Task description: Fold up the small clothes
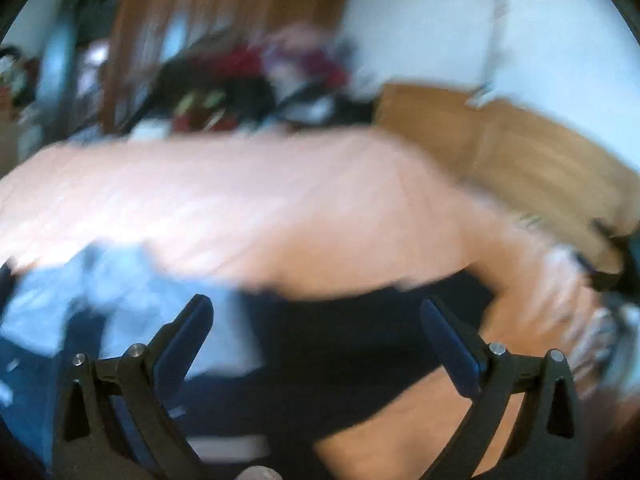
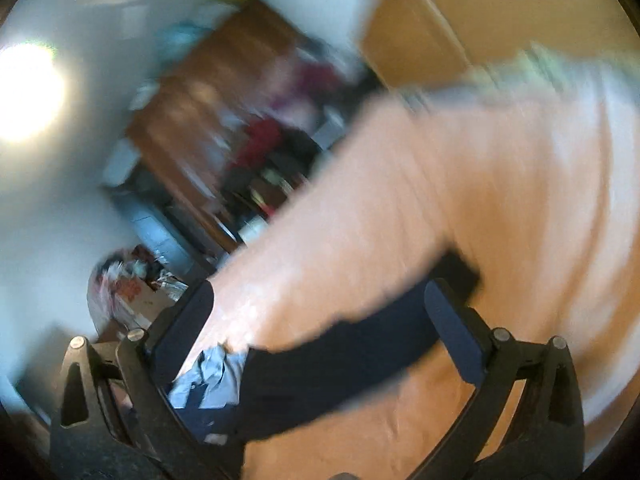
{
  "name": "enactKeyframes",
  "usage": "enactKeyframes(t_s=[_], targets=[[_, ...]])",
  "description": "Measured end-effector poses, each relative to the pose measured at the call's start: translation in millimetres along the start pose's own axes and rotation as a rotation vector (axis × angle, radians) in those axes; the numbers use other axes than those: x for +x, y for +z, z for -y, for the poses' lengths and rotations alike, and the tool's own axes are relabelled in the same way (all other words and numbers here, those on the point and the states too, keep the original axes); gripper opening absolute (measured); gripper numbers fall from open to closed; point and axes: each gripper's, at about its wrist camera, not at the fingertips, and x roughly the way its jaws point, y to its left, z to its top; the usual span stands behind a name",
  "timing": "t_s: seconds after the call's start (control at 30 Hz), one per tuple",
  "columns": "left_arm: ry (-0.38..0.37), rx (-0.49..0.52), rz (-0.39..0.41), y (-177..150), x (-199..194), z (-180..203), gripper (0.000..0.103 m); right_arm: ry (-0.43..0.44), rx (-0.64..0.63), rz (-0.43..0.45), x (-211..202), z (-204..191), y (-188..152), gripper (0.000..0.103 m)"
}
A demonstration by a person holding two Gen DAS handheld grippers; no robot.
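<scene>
A: Jaws first. How do they stand?

B: Spread wide on both. The left gripper [image 1: 316, 320] and the right gripper [image 2: 318, 308] each have their fingers far apart, with nothing pinched between them.

A: And the clothes?

B: A dark navy garment [image 1: 340, 344] lies between and just past the left fingers, flat on a peach-coloured bedspread [image 1: 248, 200]. In the right wrist view the same navy garment [image 2: 340, 356] runs as a long band across the gap between the fingers. Both views are badly smeared by motion, so I cannot tell its kind or its folds.

A: Anything next to it?

B: A pale blue garment [image 1: 132, 292], crumpled, touching the navy one on its left side. The right wrist view shows it [image 2: 212, 376] bunched by the left finger.

A: Further out?

B: Beyond the bedspread, a heap of dark and red things [image 1: 248, 88] in front of a brown wooden cupboard [image 1: 224, 12], a tan wooden door [image 1: 532, 152] to the right, and a white wall [image 1: 440, 20]. The right view catches a bright light [image 2: 28, 88].
</scene>
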Motion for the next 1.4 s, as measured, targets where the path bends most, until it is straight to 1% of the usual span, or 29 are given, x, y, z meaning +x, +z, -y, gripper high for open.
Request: enactKeyframes(t_s=[0.03,0.1,0.13,0.17,0.23,0.3,0.33,0.37,0.4,0.43,0.5,0.57,0.67,0.73,0.77,0.8,0.83,0.87,0.9,0.93,1.0,1.1,1.17,1.2,1.23,1.27,1.3,1.37,1.4], targets=[[0.062,-0.020,-0.047,-12.8,7.5,-28.0,0.103,0.016,0.067,-0.026,-6.0,3.8,8.2,0.103],[0.091,-0.060,-0.101,-31.8,11.7,-55.2,0.103,0.064,0.134,-0.050,-2.9,3.2,20.5,0.103],[0.119,-0.072,-0.129,-43.0,15.8,-71.0,0.103,0.090,0.160,-0.082,5.9,3.9,25.7,0.103],[0.129,-0.078,-0.148,-51.0,16.9,-81.8,0.103,0.083,0.188,-0.145,29.9,12.5,26.0,0.103],[0.113,-0.120,-0.202,-63.4,26.4,-97.6,0.103,-0.045,0.217,-0.236,80.7,42.5,14.0,0.103],[0.094,-0.156,-0.236,-68.4,37.7,-98.2,0.103,-0.113,0.263,-0.301,96.4,60.5,15.4,0.099],[0.079,-0.175,-0.257,-67.7,39.6,-99.7,0.103,-0.132,0.262,-0.328,111.6,70.0,5.0,0.096],[0.073,-0.183,-0.277,-68.9,44.4,-101.5,0.103,-0.170,0.255,-0.342,116.3,76.0,7.6,0.090],[0.070,-0.184,-0.293,-70.0,50.8,-93.7,0.103,-0.225,0.226,-0.331,121.2,86.9,0.6,0.085],[0.061,-0.186,-0.323,-74.5,58.6,-91.3,0.103,-0.265,0.207,-0.319,129.6,92.0,-5.6,0.083],[0.058,-0.198,-0.356,-80.9,75.8,-90.6,0.103,-0.280,0.229,-0.318,136.3,102.1,-11.7,0.080],[0.055,-0.206,-0.361,-85.2,80.1,-91.7,0.103,-0.314,0.185,-0.313,141.8,106.2,-25.9,0.076],[0.074,-0.179,-0.366,-86.2,83.3,-81.3,0.103,-0.342,0.139,-0.323,148.3,107.9,-20.8,0.074],[0.075,-0.175,-0.373,-85.2,88.1,-81.0,0.103,-0.338,0.123,-0.315,149.7,103.9,-18.8,0.061],[0.070,-0.181,-0.371,-84.5,86.8,-81.3,0.102,-0.336,0.113,-0.305,160.7,98.3,-21.3,0.038],[0.070,-0.194,-0.360,-83.6,82.8,-82.3,0.102,-0.331,0.105,-0.292,160.5,91.9,-24.3,0.014],[0.058,-0.210,-0.344,-80.6,77.8,-84.9,0.096,-0.313,0.095,-0.274,157.7,80.6,-27.5,0.013],[0.041,-0.221,-0.330,-77.6,72.0,-86.7,0.077,-0.296,0.069,-0.257,159.9,63.2,-27.6,0.013],[0.039,-0.221,-0.319,-73.2,64.9,-87.7,0.065,-0.274,0.021,-0.240,156.7,40.9,-33.4,0.012],[0.055,-0.200,-0.298,-66.7,54.8,-88.0,0.051,-0.228,-0.021,-0.238,162.3,15.6,-40.0,0.012],[0.063,-0.187,-0.206,-45.2,22.6,-97.1,0.050,-0.153,-0.124,-0.240,159.7,-43.9,-63.7,0.012],[0.088,-0.209,-0.063,-10.6,-32.3,-126.6,0.052,0.018,-0.223,-0.300,178.8,-135.3,-117.7,0.011],[0.135,-0.217,0.034,10.3,-74.4,-154.4,0.062,0.135,-0.258,-0.363,202.8,-193.2,-164.6,0.011],[0.154,-0.217,0.057,14.3,-85.7,-161.7,0.064,0.178,-0.280,-0.397,220.8,-221.0,-188.7,0.011],[0.189,-0.212,0.098,21.5,-108.4,-178.8,0.069,0.214,-0.300,-0.432,238.8,-245.4,-212.8,0.011],[0.208,-0.210,0.116,24.7,-121.2,-189.9,0.073,0.247,-0.297,-0.476,257.3,-266.0,-238.4,0.011],[0.237,-0.214,0.134,28.4,-140.7,-209.2,0.074,0.274,-0.285,-0.516,276.7,-283.4,-261.3,0.011],[0.274,-0.216,0.133,26.0,-157.8,-229.5,0.074,0.305,-0.316,-0.590,303.9,-316.0,-314.8,0.011],[0.290,-0.221,0.117,22.1,-165.8,-243.5,0.074,0.309,-0.334,-0.624,320.2,-331.1,-341.4,0.011]])
